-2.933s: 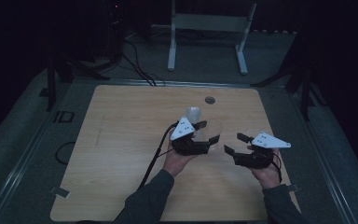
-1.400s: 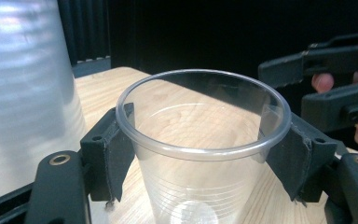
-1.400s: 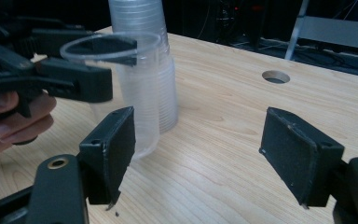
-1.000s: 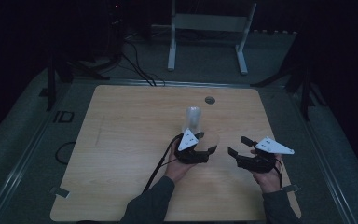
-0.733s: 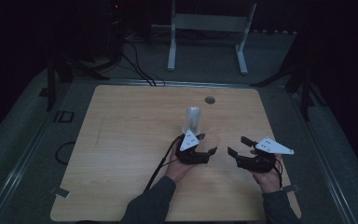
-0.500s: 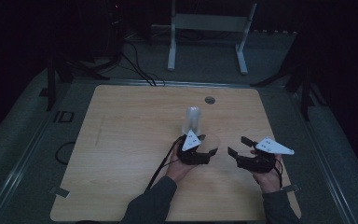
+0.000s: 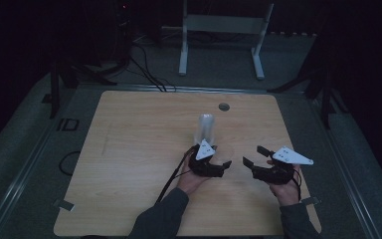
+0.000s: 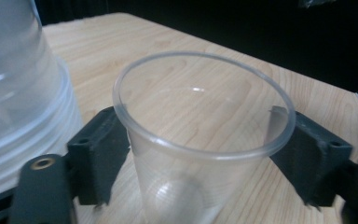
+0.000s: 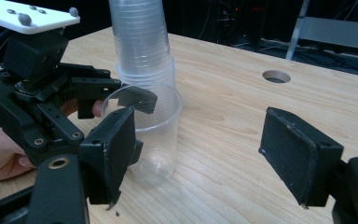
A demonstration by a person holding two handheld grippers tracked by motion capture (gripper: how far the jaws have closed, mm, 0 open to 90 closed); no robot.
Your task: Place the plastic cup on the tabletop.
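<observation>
Cut off and hard to make out

In the left gripper view the cup stack (image 8: 18,102) runs off the top and left edges and the single cup's (image 8: 200,140) base is cropped below. In the high view that cup (image 7: 222,152) is barely visible near the tabletop's middle.
</observation>
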